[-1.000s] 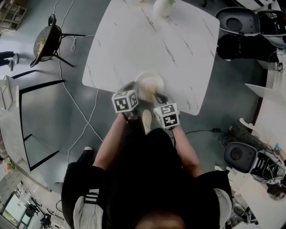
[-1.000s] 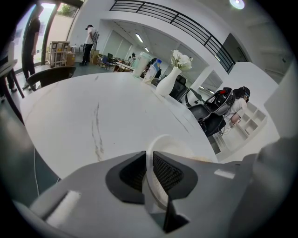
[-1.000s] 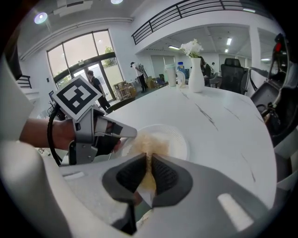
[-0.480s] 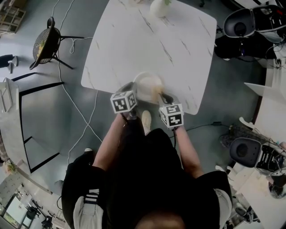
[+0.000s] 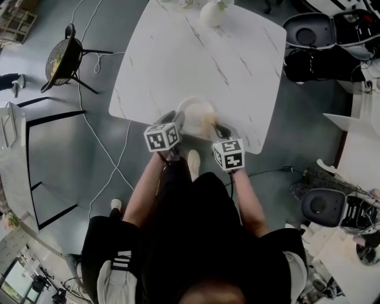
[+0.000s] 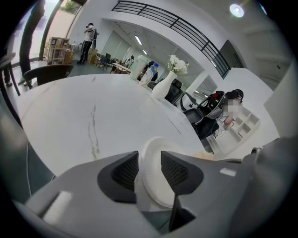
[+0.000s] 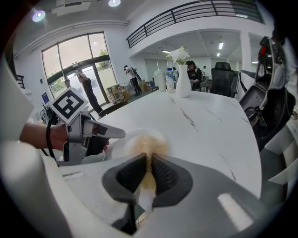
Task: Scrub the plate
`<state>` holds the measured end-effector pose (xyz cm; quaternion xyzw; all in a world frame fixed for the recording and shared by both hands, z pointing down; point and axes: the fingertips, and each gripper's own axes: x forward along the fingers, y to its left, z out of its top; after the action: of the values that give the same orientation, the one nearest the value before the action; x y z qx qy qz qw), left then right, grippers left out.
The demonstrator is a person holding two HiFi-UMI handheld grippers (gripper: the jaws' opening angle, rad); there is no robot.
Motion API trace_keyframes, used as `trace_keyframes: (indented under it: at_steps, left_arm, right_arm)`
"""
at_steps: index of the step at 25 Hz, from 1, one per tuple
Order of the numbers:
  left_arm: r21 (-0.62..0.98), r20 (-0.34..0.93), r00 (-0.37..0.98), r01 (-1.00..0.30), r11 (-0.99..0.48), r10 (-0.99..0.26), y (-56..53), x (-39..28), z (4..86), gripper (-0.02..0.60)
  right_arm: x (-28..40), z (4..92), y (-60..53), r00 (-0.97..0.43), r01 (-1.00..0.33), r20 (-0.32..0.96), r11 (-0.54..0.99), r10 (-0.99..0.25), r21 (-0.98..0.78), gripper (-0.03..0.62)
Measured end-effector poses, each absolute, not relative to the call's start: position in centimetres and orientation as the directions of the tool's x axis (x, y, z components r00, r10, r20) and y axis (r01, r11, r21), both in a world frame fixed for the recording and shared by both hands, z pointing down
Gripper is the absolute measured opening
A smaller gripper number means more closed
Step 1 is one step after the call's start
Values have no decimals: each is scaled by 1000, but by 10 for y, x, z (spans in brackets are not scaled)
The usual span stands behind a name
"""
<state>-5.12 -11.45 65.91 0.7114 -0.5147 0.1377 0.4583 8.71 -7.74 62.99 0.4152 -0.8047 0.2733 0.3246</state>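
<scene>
There is one white table (image 5: 196, 53). On it sits one white plate (image 5: 195, 111), close to the edge nearest the person. The person holds two grippers, one in each hand, and each gripper has one cube with black and white squares on it. The left gripper (image 6: 150, 163) is at the left side of the plate. Its two jaws have just been opening, and now they stand apart. The rim of the plate is in the gap between them, but they are not squeezing it. The right gripper (image 7: 149, 160) is at the right side of the plate. Its two jaws are closed tight on one fuzzy tan scrubber (image 7: 147, 143), and the fuzzy end is over the plate. At the far end of the table stands one white vase (image 5: 212, 12) with white flowers in it. One black chair (image 5: 62, 56) stands on the grey floor, off to the left of the table.
</scene>
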Motion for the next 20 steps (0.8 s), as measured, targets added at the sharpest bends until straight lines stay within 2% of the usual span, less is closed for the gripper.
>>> trace_keyframes:
  at_steps: [4,10,20]
  left_arm:
    - [500,655,443,-862,-89,-612,-116,-48,647,221]
    - [454,637,442,-877,-157,-632,-107,-40,621,229]
    - [294,547,389,-918,-265,-741,-94,-36,539,128]
  right_arm:
    - [92,622,-82,-441,-852,738,498,-511,-165,38]
    - [98,601,-80,-442,-857,701,493,-560,-147,38]
    - [112,519,-88,-441,-870,544,489,-714,-63,38]
